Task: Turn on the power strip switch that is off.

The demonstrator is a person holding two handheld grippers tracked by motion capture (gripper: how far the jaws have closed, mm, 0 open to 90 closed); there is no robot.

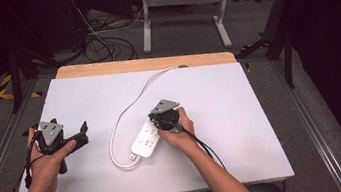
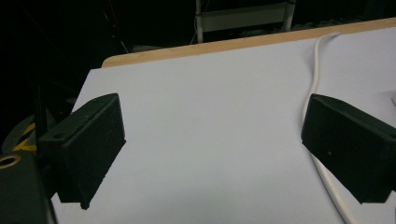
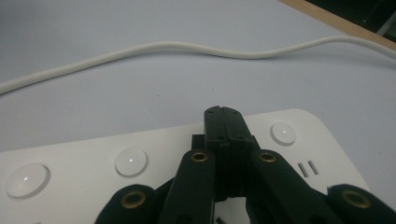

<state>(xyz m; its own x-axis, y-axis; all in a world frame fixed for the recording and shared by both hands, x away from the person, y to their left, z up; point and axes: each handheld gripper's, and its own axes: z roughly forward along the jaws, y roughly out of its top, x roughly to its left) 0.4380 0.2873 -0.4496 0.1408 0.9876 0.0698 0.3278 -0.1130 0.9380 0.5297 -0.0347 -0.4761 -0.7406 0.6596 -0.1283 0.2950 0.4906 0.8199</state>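
White tabletop (image 1: pixel 242 116), wooden edge (image 1: pixel 104 68), dark room

Left claw (image 1: pixel 84 129) spread wide, hand low; right claw (image 3: pixel 223 114) pressed together, apparently empty, angled downward.

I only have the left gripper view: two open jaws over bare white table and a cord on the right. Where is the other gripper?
Observer: The right gripper is over the white power strip, near the table's middle.
Operator: Open or shut?
Observer: Shut; in the right gripper view its jaws meet, tips on the strip's top.
Operator: What's on that top?
Observer: A row of round buttons, one just right of the jaw tips.
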